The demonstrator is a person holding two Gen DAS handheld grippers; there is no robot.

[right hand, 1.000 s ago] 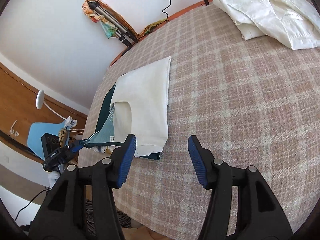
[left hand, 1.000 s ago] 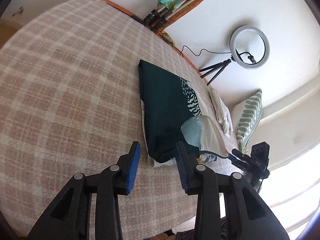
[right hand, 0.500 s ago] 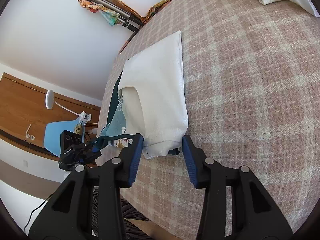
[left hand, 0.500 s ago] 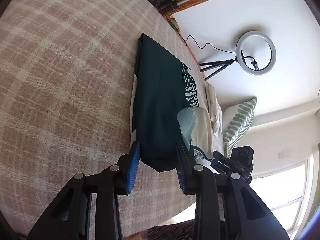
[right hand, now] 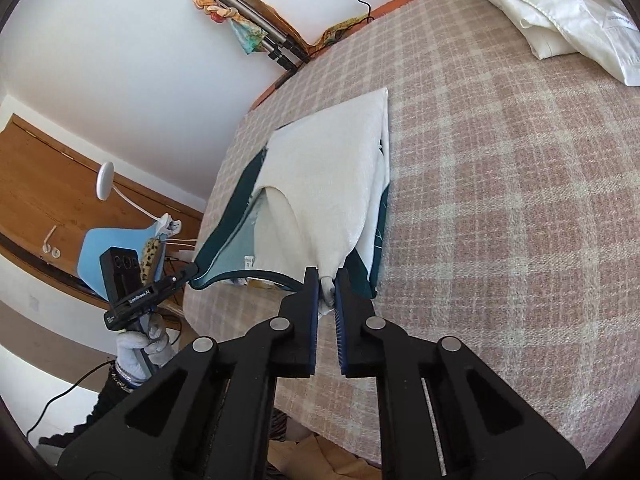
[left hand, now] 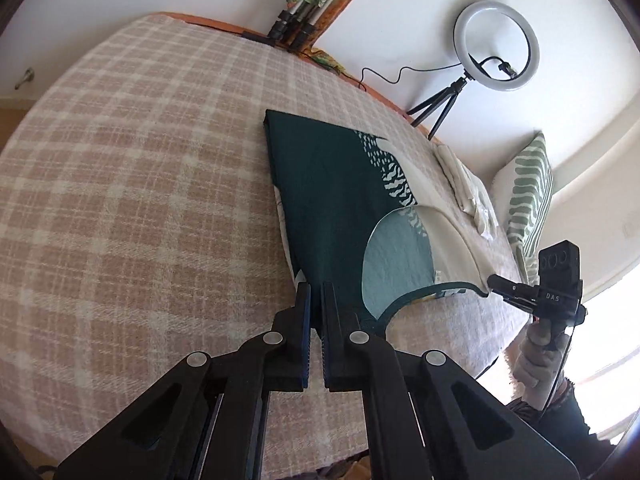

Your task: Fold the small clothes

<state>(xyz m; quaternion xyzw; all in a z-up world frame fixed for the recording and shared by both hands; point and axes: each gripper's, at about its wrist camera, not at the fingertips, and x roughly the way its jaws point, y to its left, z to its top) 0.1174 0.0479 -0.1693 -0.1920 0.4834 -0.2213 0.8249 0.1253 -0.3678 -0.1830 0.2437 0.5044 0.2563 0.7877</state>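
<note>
A folded small garment (left hand: 328, 200), dark green on one half and cream (right hand: 332, 172) on the other, lies on the plaid bedspread (left hand: 140, 200). My left gripper (left hand: 316, 288) is at its near green corner, jaws closing tight with the fabric pinched between the blue pads. My right gripper (right hand: 327, 276) is at the near cream corner, its jaws closing with a bunch of cream cloth pressed between them. Each gripper also shows in the other's view: the right gripper (left hand: 494, 280) at the neckline edge, the left gripper (right hand: 194, 268) at the green corner. A gloved hand holds each.
A pile of white clothes (right hand: 560, 8) lies farther back on the bed, beside a green-striped pillow (left hand: 528, 208). A ring light (left hand: 496, 46) on a tripod stands at the wall. A blue chair (right hand: 116, 252) is off the bed's edge, which runs just below both grippers.
Both grippers came forward onto the garment's near edge and their jaws went from wide apart to pinched on its two corners. The near edge now sits slightly raised.
</note>
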